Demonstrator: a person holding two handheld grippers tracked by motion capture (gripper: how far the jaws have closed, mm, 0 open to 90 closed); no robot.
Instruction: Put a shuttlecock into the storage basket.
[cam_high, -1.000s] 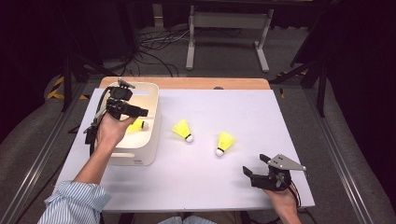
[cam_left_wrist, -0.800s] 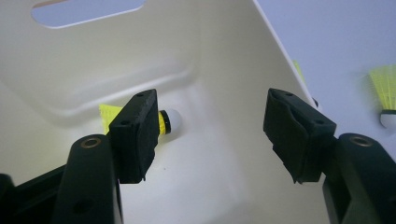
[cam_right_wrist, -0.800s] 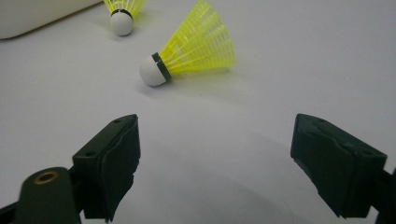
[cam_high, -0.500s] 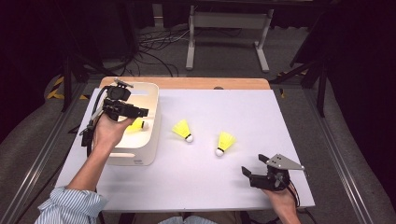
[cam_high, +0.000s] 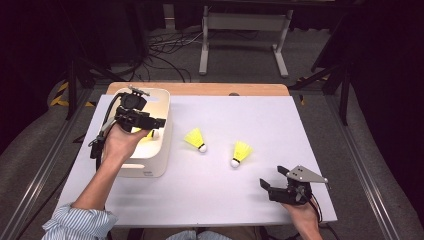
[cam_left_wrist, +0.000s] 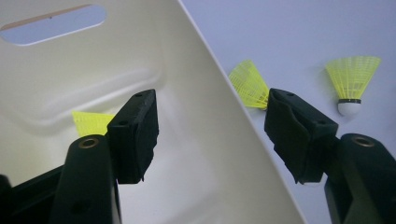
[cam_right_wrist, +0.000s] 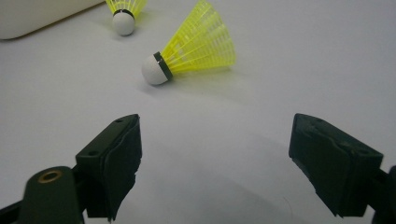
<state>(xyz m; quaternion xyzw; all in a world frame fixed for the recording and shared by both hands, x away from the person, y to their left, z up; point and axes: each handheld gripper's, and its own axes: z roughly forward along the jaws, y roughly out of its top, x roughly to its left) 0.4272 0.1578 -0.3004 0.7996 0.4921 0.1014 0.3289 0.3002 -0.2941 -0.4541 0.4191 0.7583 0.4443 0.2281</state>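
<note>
A white bin (cam_high: 150, 162) stands at the table's left, with one yellow shuttlecock (cam_high: 148, 134) lying inside it. My left gripper (cam_high: 159, 121) hovers over the bin, open and empty. In the left gripper view its jaws (cam_left_wrist: 215, 135) straddle the bin's wall (cam_left_wrist: 224, 93), and the shuttlecock in the bin (cam_left_wrist: 91, 122) lies beyond them. Two more shuttlecocks (cam_high: 196, 139) (cam_high: 241, 152) rest on the white tabletop. My right gripper (cam_high: 272, 177) sits low at the front right, open. Its jaws have just closed a little with nothing between them. They point at the nearer shuttlecock (cam_right_wrist: 191, 53).
The white tabletop (cam_high: 220, 200) has a wooden strip (cam_high: 200, 89) along its far edge. Beyond it are a metal stand (cam_high: 245, 30) and cables (cam_high: 165, 50) on a dark floor. A bin corner (cam_right_wrist: 42, 14) shows in the right gripper view.
My left gripper has lifted slightly over the bin and drifted a little. The right hand and the shuttlecocks have stayed where they were.
</note>
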